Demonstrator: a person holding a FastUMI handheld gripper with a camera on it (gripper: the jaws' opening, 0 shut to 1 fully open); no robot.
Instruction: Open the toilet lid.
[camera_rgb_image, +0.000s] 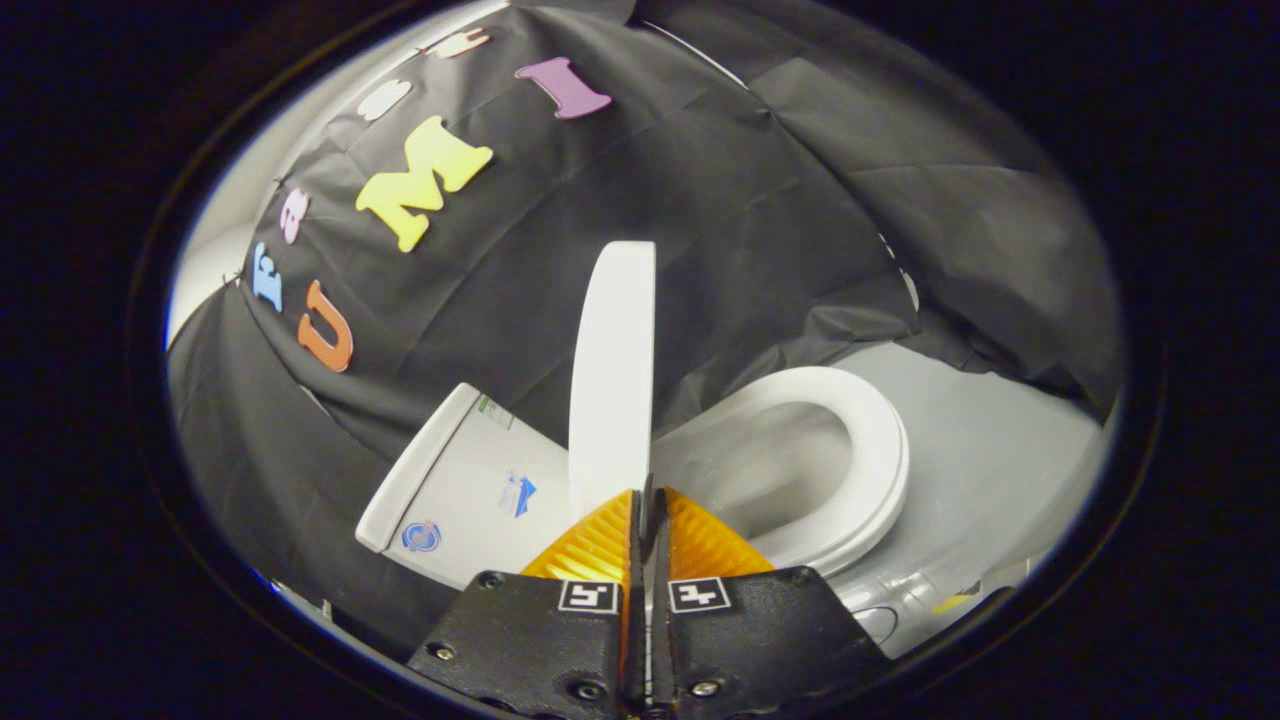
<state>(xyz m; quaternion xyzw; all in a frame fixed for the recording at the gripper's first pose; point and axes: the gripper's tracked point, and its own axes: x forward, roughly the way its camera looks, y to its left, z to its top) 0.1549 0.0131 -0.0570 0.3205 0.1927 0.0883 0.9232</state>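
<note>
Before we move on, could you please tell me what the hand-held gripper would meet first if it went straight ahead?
Probably the raised white plastic toilet lid: the hand-held gripper looks nearly shut, its edge right at the fingertips.

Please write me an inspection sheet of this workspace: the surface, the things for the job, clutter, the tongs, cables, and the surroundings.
Surface: pale grey floor around the toilet.
Job's things: white toilet lid raised off the seat, seen edge-on just ahead of the tongs; white seat ring down over the open bowl; white tank on the lid's other side.
Clutter: small yellow item on the floor, too small to identify.
Tongs: tongs with orange fingers nearly together at the lid's edge; whether they press it is hidden.
Cables: nothing seen.
Surroundings: black cloth wall behind the toilet.
</note>
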